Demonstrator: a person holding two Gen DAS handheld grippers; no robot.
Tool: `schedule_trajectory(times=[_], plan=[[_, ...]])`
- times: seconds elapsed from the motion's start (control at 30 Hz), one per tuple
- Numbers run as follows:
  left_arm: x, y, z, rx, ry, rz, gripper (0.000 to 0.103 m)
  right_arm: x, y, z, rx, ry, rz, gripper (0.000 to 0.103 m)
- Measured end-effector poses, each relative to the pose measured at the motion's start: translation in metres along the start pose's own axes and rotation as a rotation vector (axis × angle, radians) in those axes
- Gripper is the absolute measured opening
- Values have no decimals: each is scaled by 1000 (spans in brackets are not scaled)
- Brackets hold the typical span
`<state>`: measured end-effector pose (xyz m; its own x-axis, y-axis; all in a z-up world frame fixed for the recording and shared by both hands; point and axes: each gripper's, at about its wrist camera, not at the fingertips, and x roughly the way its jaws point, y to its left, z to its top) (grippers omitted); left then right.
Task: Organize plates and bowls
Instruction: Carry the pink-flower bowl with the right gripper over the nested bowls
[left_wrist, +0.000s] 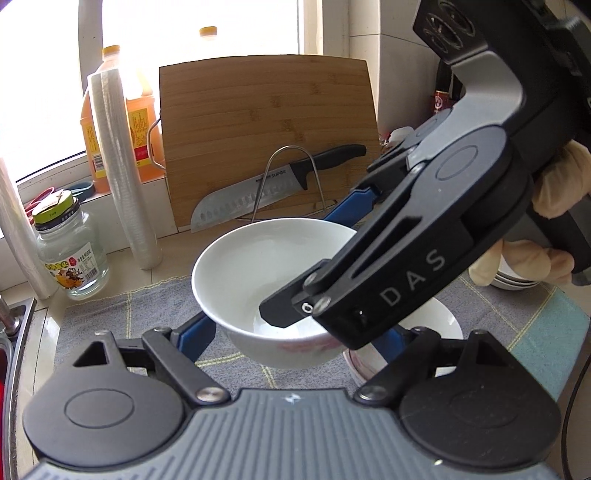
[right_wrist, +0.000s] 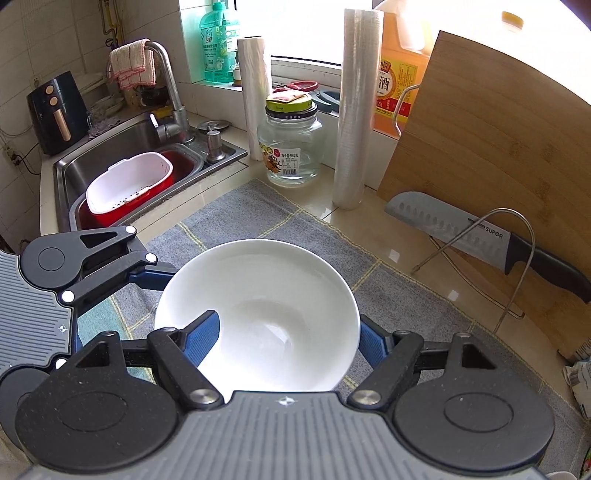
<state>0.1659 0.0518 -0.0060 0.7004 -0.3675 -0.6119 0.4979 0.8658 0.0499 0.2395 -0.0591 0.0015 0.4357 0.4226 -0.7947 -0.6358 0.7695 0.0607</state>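
Note:
A white bowl (left_wrist: 258, 266) (right_wrist: 258, 306) hangs above the grey checked cloth (left_wrist: 110, 325). My left gripper (left_wrist: 295, 332) straddles its lower body, a blue finger (left_wrist: 195, 332) against the left side, and carries it. My right gripper (right_wrist: 288, 332) comes in from the right with its jaws wide. One of its fingers (left_wrist: 280, 310) is inside the bowl and the other runs outside the far wall, so it pinches nothing. A second white bowl (left_wrist: 443, 321) with a red pattern sits on the cloth just below and to the right. A gloved hand (left_wrist: 554, 184) holds the right gripper.
A bamboo cutting board (right_wrist: 480, 147) leans at the back with a knife (right_wrist: 461, 236) on a wire stand. A cling-film roll (right_wrist: 354, 110), a glass jar (right_wrist: 291, 147) and an oil bottle (right_wrist: 399, 66) stand by the window. The sink (right_wrist: 122, 147) lies left. Stacked dishes (left_wrist: 517, 280) sit far right.

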Motion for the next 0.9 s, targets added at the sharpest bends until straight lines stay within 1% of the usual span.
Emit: schedule_trajectory(times=[0.4, 0.63, 0.9], plan=[[13, -38, 4, 43, 11, -104, 88, -27, -20, -36, 81, 10, -77, 83], [22, -51, -2, 55, 25, -168, 88, -33, -29, -54, 128, 21, -99, 83], [33, -58, -7, 68, 65, -189, 88, -28, -33, -67, 159, 35, -99, 84]])
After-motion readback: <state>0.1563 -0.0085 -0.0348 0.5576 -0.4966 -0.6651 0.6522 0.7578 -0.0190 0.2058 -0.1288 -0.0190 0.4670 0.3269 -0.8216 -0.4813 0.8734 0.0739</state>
